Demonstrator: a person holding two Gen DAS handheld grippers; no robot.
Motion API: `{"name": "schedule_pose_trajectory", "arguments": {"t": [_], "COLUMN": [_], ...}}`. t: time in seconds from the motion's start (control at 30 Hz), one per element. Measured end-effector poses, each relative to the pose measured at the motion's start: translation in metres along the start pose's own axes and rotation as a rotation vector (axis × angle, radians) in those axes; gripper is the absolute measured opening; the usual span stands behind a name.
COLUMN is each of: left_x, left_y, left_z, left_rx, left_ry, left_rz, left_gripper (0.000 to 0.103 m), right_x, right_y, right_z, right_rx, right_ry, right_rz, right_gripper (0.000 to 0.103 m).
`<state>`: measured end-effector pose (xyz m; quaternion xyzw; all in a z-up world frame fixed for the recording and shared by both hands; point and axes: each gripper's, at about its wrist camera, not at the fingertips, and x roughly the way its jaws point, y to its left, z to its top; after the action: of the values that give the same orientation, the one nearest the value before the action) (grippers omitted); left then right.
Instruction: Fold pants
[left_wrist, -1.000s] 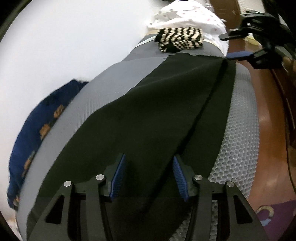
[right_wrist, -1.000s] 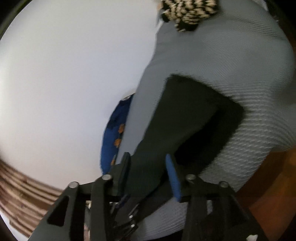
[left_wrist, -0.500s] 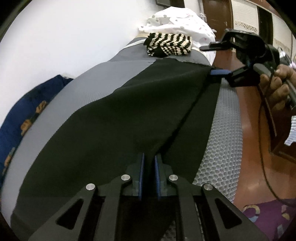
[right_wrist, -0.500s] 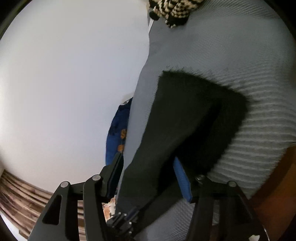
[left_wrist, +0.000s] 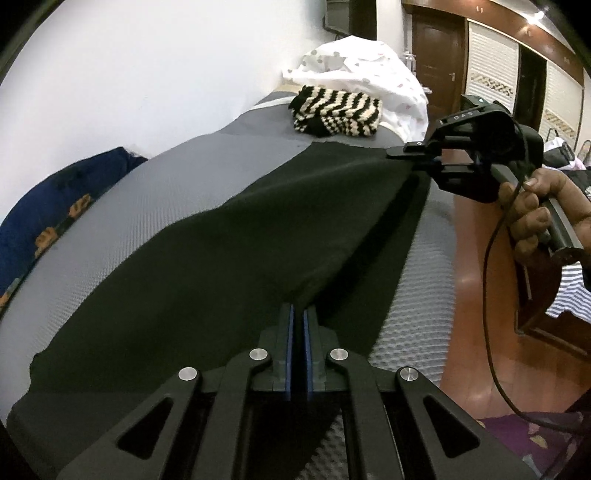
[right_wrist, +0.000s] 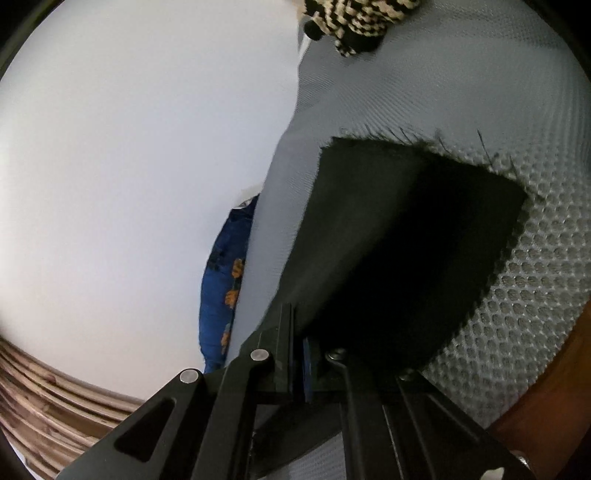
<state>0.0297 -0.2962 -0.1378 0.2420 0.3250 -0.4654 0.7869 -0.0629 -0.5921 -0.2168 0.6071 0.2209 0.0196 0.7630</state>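
Black pants (left_wrist: 229, 243) lie stretched lengthwise on a grey mesh mattress (left_wrist: 155, 192). My left gripper (left_wrist: 298, 317) is shut on the pants' near edge at the bottom centre of the left wrist view. My right gripper (left_wrist: 413, 157), held by a hand at the right, is shut on the far end of the same edge. In the right wrist view the right gripper (right_wrist: 299, 354) pinches the black cloth (right_wrist: 399, 236), whose frayed hem lifts off the mattress (right_wrist: 517, 332). The edge runs taut and slightly raised between both grippers.
A folded black-and-cream striped cloth (left_wrist: 336, 114) and a white dotted heap (left_wrist: 362, 70) lie at the mattress's far end. A blue patterned pillow (left_wrist: 48, 221) sits between mattress and white wall. Brown wooden floor (left_wrist: 469, 295) runs along the right edge.
Both grippers went from open to shut on the pants' edge. The edge has lifted a little off the mattress and the left wrist view has risen.
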Motion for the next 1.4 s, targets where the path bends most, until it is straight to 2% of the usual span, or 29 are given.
{"name": "schedule_pose_trajectory", "arguments": {"t": [0.2,0.37,0.4,0.47,0.53,0.57,0.6,0.63,0.7,0.77,0.8,0.87,0.93,0.97,1.0,1.03,1.07,1.1,1.13,1.17,1.2,1.23,1.27,1.3,1.37,1.4], "left_x": [-0.009,0.01,0.01,0.01,0.008,0.006,0.004,0.002,-0.002,-0.009,-0.011,-0.01,-0.004,-0.001,0.001,0.0,-0.005,-0.01,-0.017,-0.026,-0.033,-0.043,-0.05,-0.056,-0.071,-0.075], "left_y": [-0.021,-0.032,-0.032,-0.033,-0.034,-0.034,-0.035,-0.035,-0.034,-0.031,-0.029,-0.023,-0.018,-0.016,-0.013,-0.007,-0.003,0.0,0.003,0.007,0.011,0.018,0.024,0.03,0.049,0.055], "left_z": [-0.005,-0.02,-0.02,-0.02,-0.019,-0.018,-0.018,-0.019,-0.02,-0.021,-0.021,-0.022,-0.025,-0.026,-0.027,-0.027,-0.027,-0.026,-0.026,-0.025,-0.025,-0.027,-0.029,-0.032,-0.042,-0.046], "left_rx": [0.057,0.103,0.103,0.103,0.116,0.124,0.128,0.132,0.13,0.11,0.099,0.065,0.05,0.04,0.024,-0.006,-0.027,-0.047,-0.066,-0.084,-0.098,-0.12,-0.135,-0.153,-0.2,-0.211], "left_ry": [0.011,0.074,0.065,0.067,0.066,0.063,0.055,0.044,0.018,-0.018,-0.028,-0.026,-0.001,0.016,0.028,0.023,0.007,-0.011,-0.03,-0.052,-0.07,-0.092,-0.102,-0.111,-0.114,-0.112], "left_rz": [-0.017,-0.008,0.0,0.003,0.006,0.013,0.024,0.034,0.052,0.052,0.056,0.043,0.04,0.037,0.031,0.014,0.001,-0.009,-0.013,-0.01,-0.005,0.007,0.019,0.036,0.084,0.098], "left_gripper": [0.005,0.005,0.006,0.007,0.008,0.013,0.021,0.026,0.053,0.061,0.063,0.065,0.065,0.065,0.065,0.065,0.065,0.065,0.065,0.065,0.066,0.067,0.07,0.072,0.074,0.074], "right_x": [-0.015,-0.005,-0.002,-0.005,-0.014,-0.017,-0.02,-0.023,-0.028,-0.033,-0.035,-0.036,-0.035,-0.033,-0.029,-0.026,-0.028,-0.033,-0.039,-0.044,-0.049,-0.046,-0.033,-0.012,0.031,0.063], "right_y": [0.007,-0.02,-0.025,-0.032,-0.032,-0.033,-0.035,-0.036,-0.037,-0.038,-0.037,-0.032,-0.029,-0.028,-0.029,-0.03,-0.027,-0.014,-0.003,0.004,0.014,0.032,0.05,0.069,0.103,0.128], "right_z": [-0.004,-0.013,-0.014,-0.016,-0.012,-0.01,-0.005,-0.001,0.008,0.018,0.021,0.028,0.034,0.038,0.04,0.043,0.044,0.045,0.047,0.048,0.05,0.05,0.048,0.041,0.021,0.003], "right_rx": [-0.031,-0.006,0.005,0.023,0.018,0.018,0.028,0.032,0.024,0.042,0.035,-0.022,-0.086,-0.133,-0.174,-0.202,-0.239,-0.302,-0.344,-0.356,-0.359,-0.378,-0.417,-0.466,-0.544,-0.606], "right_ry": [-0.005,0.026,0.029,0.012,-0.036,-0.048,-0.064,-0.074,-0.086,-0.103,-0.112,-0.132,-0.141,-0.131,-0.108,-0.102,-0.117,-0.164,-0.22,-0.256,-0.286,-0.261,-0.189,-0.093,0.103,0.227], "right_rz": [-0.04,-0.128,-0.128,-0.066,-0.046,-0.048,-0.042,-0.036,-0.043,-0.019,-0.03,-0.116,-0.169,-0.227,-0.276,-0.307,-0.352,-0.437,-0.484,-0.465,-0.405,-0.268,-0.16,-0.081,0.054,0.122], "right_gripper": [0.006,0.006,0.006,0.007,0.013,0.024,0.028,0.028,0.03,0.032,0.028,0.008,0.007,0.007,0.002,0.002,0.007,0.02,0.022,0.024,0.025,0.027,0.036,0.052,0.057,0.057]}}
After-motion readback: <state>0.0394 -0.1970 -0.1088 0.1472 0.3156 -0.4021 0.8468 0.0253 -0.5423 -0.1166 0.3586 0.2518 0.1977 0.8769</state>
